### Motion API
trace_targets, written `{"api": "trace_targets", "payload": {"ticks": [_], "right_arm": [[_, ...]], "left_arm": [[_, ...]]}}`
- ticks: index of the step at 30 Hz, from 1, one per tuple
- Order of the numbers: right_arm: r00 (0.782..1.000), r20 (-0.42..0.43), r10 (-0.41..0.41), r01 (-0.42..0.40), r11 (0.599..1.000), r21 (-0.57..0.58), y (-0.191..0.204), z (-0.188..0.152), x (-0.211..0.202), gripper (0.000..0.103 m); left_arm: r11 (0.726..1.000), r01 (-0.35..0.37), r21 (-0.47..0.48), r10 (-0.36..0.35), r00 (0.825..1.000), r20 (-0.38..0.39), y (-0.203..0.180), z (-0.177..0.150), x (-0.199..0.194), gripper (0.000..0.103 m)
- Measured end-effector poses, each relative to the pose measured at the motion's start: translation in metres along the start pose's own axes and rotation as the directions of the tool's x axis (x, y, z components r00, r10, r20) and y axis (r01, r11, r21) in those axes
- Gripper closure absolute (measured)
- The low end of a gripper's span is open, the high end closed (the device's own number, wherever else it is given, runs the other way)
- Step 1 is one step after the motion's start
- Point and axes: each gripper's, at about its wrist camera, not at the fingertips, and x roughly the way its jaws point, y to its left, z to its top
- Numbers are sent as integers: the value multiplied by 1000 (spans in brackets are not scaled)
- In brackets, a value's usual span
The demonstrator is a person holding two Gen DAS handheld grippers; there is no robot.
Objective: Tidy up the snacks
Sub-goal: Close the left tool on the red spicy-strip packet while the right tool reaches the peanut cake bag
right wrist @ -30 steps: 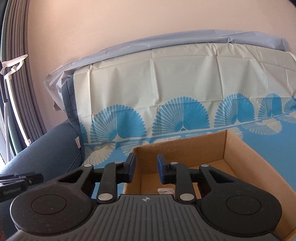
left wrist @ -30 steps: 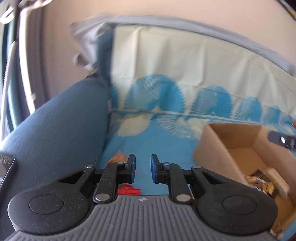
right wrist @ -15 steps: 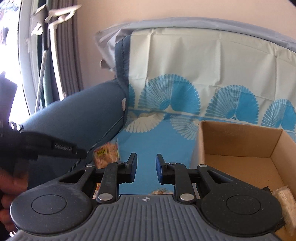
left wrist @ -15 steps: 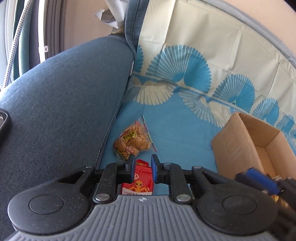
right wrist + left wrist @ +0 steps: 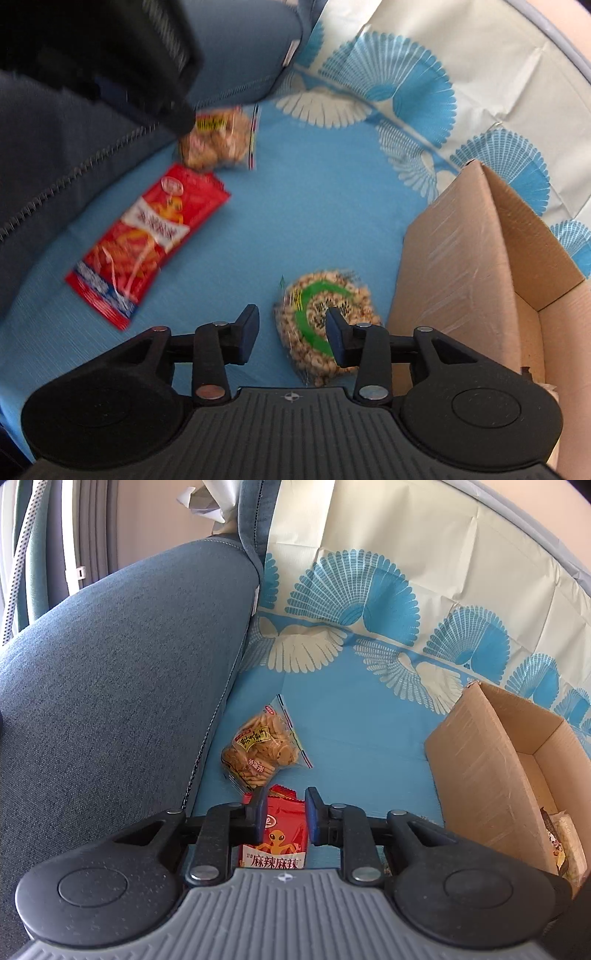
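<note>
Beside the blue sofa arm (image 5: 110, 686), on the fan-patterned cover (image 5: 351, 723), lie a clear biscuit bag (image 5: 258, 749) and a red snack packet (image 5: 280, 830). Left gripper (image 5: 284, 819) hangs over the packet, jaws just opening, narrowly apart. Right gripper (image 5: 291, 332), jaws just widened, empty, hovers above a green-labelled nut bag (image 5: 325, 325) just beside the cardboard box (image 5: 461, 266).

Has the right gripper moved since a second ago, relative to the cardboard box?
Yes. The right gripper has swung left off the cardboard box and down over the blue cover, jaws opening above the green-labelled snack bag.
</note>
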Motion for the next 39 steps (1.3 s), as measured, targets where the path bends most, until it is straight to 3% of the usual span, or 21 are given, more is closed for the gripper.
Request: {"api": "trace_targets", "payload": {"ticks": [6, 10, 19, 26, 29, 32, 36, 37, 39], "right_arm": [[999, -38, -34, 34, 999, -4, -2, 0, 12, 63], [999, -26, -38, 37, 999, -24, 0, -2, 13, 70], [1000, 17, -22, 22, 999, -34, -1, -1, 4, 103], [996, 89, -18, 21, 999, -37, 1, 3, -7, 103], [984, 173, 37, -28, 998, -55, 5, 5, -21, 103], [973, 206, 104, -90, 993, -73, 10, 5, -29, 103], [983, 181, 36, -29, 999, -45, 9, 8, -25, 102], [987, 156, 28, -25, 999, -20, 6, 8, -22, 96], [992, 126, 26, -33, 998, 57, -2, 8, -20, 74]], "left_arm": [[1000, 4, 6, -4, 1000, 1, -2, 0, 0, 78], [1000, 4, 2, -4, 1000, 1, -1, 0, -1, 77], [1000, 7, -3, -7, 1000, 12, 0, 0, -5, 76], [1000, 6, -8, -6, 1000, 13, 1, 0, -6, 76], [1000, 4, -8, -4, 1000, 14, 1, 0, -6, 76], [1000, 4, -11, -4, 1000, 13, 1, 1, -6, 76], [1000, 3, -16, -3, 1000, 7, 3, 1, -4, 73], [1000, 3, -19, -3, 1000, 6, 3, 1, -4, 73], [1000, 2, -22, -2, 1000, 3, 4, 1, -3, 71]]}}
